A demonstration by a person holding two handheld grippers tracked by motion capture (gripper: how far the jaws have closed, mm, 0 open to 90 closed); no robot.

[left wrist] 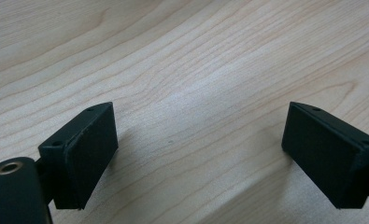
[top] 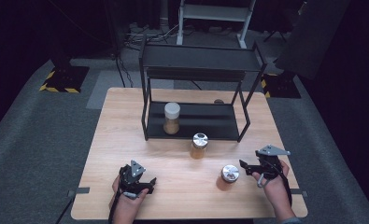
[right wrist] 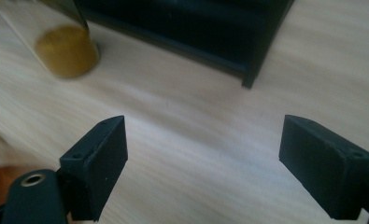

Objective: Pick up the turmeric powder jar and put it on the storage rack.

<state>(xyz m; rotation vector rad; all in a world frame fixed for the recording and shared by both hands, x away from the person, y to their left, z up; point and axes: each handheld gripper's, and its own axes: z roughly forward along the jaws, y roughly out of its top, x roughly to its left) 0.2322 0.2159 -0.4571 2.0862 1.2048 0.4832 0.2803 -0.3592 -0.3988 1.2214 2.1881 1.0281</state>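
The right tool [top: 245,168] stands with its jaws wide apart and nothing between them, raised off the tabletop [top: 126,140] just to the right of the nearest jar [top: 229,177], a squat one with a shiny metal lid and reddish-brown contents. In the right gripper view the gap between its pads looks onto bare wood, with a second jar [right wrist: 66,51] of yellow powder and the foot of the black two-tier shelf [right wrist: 229,42] beyond. The left tool [top: 147,183] is likewise spread and empty, resting low near the front edge, well apart from all jars. A third, white-lidded jar [top: 171,118] sits on the shelf's lower tier. The likely step is grasping the nearest jar: bring the right tool in level, straddle the glass body below the lid, centre it, then close gently to avoid tipping it.
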